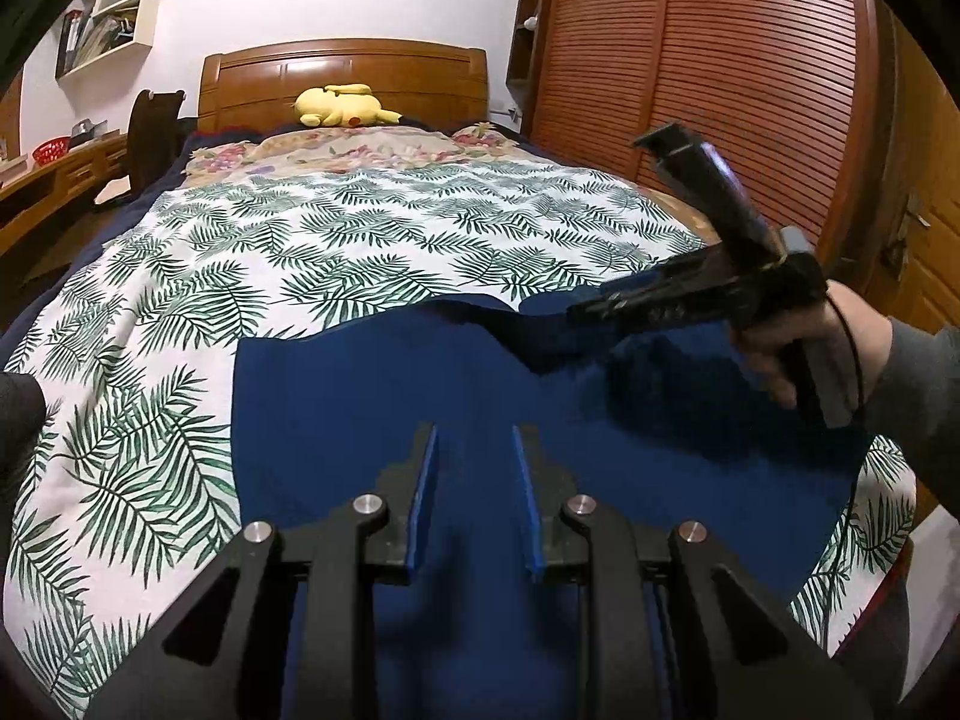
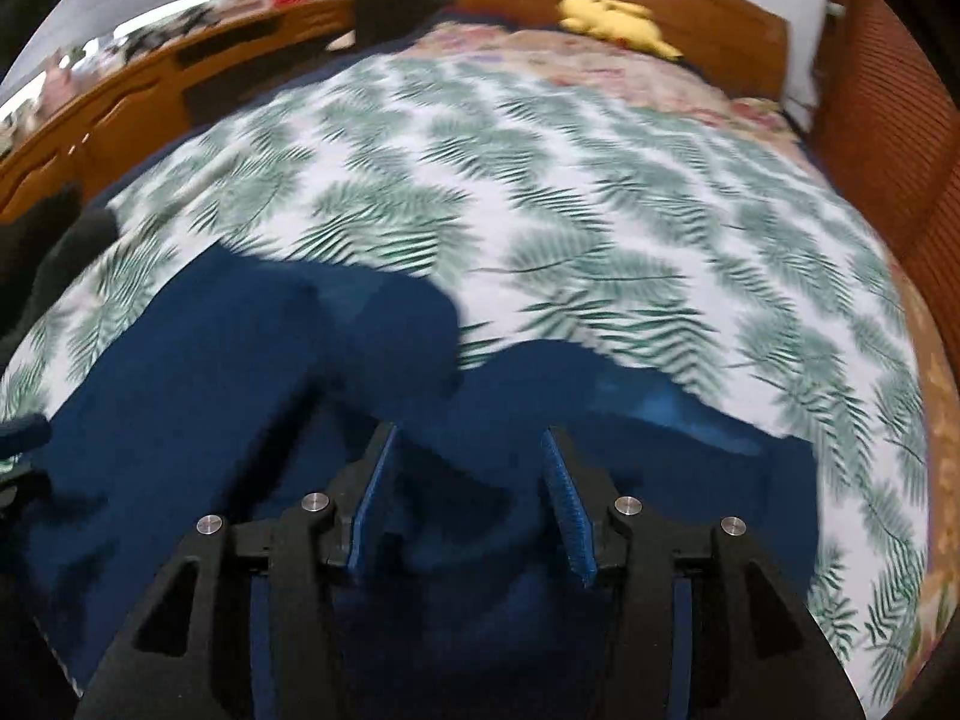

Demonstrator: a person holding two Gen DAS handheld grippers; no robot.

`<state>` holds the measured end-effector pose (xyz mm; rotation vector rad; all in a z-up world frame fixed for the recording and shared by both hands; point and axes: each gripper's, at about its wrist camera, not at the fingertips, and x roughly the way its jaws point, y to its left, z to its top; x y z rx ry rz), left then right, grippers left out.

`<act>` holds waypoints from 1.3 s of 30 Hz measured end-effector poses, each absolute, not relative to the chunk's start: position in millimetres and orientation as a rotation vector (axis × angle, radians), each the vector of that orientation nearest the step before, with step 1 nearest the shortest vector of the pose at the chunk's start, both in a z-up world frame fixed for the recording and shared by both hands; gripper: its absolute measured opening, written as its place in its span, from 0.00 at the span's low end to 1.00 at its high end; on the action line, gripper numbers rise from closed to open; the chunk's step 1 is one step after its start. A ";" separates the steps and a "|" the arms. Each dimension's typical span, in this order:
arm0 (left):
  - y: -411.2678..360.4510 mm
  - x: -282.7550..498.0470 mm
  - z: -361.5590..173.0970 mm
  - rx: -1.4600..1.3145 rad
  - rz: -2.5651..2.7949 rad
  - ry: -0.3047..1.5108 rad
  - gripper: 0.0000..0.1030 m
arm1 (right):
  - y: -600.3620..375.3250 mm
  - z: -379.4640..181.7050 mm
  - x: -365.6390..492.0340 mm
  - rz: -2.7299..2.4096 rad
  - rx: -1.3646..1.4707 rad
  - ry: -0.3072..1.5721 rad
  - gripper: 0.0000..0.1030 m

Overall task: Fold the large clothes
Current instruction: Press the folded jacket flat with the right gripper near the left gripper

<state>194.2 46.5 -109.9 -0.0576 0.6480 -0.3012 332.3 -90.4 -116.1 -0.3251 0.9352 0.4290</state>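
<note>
The left claw [image 1: 474, 450] hangs just above the dark blue garment [image 1: 420, 390], jaws a narrow gap apart, gripping nothing. The right claw [image 2: 468, 456] stands about half open and empty over the garment's rumpled right side. Best to pinch one edge cleanly and smooth the hump before folding. Beyond, the cloth's far edge lies on the white, green-fern-printed bedspread [image 1: 360, 228].

Navy garment [image 1: 540, 396] lies partly folded on bed.
</note>
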 end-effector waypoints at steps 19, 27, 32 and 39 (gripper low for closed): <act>57.5 195.1 -115.2 -0.074 -0.297 0.663 0.22 | -40.6 -124.2 389.6 0.341 -0.513 0.862 0.00; 56.5 195.6 -116.6 -0.073 -0.305 0.667 0.22 | -43.7 -113.6 402.9 0.317 -0.462 0.828 0.00; 52.6 194.2 -113.3 -0.066 -0.314 0.655 0.22 | -67.9 -109.1 373.0 0.321 -0.416 0.844 0.02; 40.3 190.8 -111.1 -0.049 -0.340 0.648 0.22 | -128.1 -102.6 308.6 0.287 -0.399 0.875 0.45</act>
